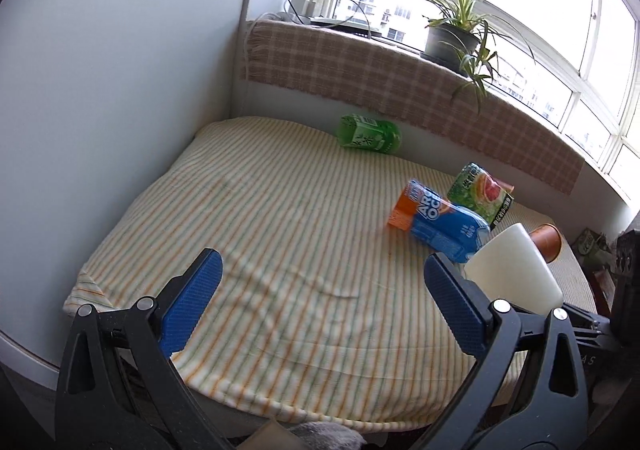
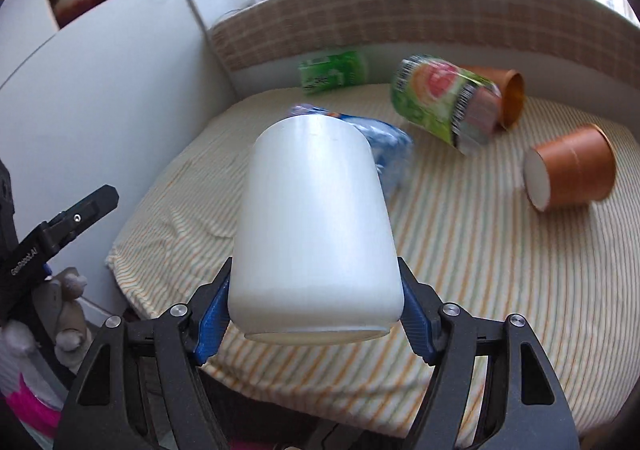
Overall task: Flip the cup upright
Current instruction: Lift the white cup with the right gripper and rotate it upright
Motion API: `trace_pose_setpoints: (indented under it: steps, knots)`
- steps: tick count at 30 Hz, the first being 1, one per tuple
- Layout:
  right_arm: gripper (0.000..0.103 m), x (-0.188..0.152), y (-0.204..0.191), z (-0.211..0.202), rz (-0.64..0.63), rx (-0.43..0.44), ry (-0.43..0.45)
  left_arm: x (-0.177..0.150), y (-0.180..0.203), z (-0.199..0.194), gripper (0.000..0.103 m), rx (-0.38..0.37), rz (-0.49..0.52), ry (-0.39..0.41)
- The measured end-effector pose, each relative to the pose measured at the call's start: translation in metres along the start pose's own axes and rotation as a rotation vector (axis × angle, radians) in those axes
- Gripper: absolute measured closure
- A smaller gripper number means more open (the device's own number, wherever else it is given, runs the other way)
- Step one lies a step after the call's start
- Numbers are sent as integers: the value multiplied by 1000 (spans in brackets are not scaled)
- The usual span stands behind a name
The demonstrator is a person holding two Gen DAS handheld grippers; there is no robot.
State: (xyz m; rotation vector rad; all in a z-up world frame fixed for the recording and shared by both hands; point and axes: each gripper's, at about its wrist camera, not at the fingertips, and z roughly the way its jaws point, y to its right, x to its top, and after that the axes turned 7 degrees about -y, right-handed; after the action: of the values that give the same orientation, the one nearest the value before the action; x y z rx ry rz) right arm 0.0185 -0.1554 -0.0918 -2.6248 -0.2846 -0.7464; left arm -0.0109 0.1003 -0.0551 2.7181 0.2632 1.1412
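A white cup (image 2: 316, 226) is held between the blue pads of my right gripper (image 2: 314, 310), lifted above the striped cloth and tilted, one end toward the camera. It also shows in the left wrist view (image 1: 514, 268) at the right, behind my right finger. My left gripper (image 1: 320, 290) is open and empty over the striped table (image 1: 280, 218), left of the cup. Two orange paper cups lie on their sides: one at the right (image 2: 570, 174) and one farther back (image 2: 504, 94).
A blue-and-orange drink bottle (image 1: 436, 220), a green can with a fruit picture (image 1: 478, 192) and a green bottle (image 1: 370, 133) lie on the cloth. A checked cloth covers the window sill (image 1: 400, 78), with a potted plant (image 1: 456, 34). A white wall (image 1: 120, 90) stands at the left.
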Motion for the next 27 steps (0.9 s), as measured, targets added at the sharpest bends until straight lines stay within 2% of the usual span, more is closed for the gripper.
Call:
trace_pose_setpoints:
  steps: [4, 8, 20, 27]
  knots:
    - [30, -14, 10, -6, 65, -99, 45, 1, 21, 12, 5, -84, -3, -69]
    - [30, -18, 15, -8, 104, -141, 61, 6, 38, 23, 6, -190, -12, -146]
    - [29, -18, 19, -1, 123, -99, 35, 14, 71, 57, 8, -373, -36, -360]
    - [27, -35, 27, -42, 77, -66, 72, 8, 86, 79, 8, -491, -106, -503]
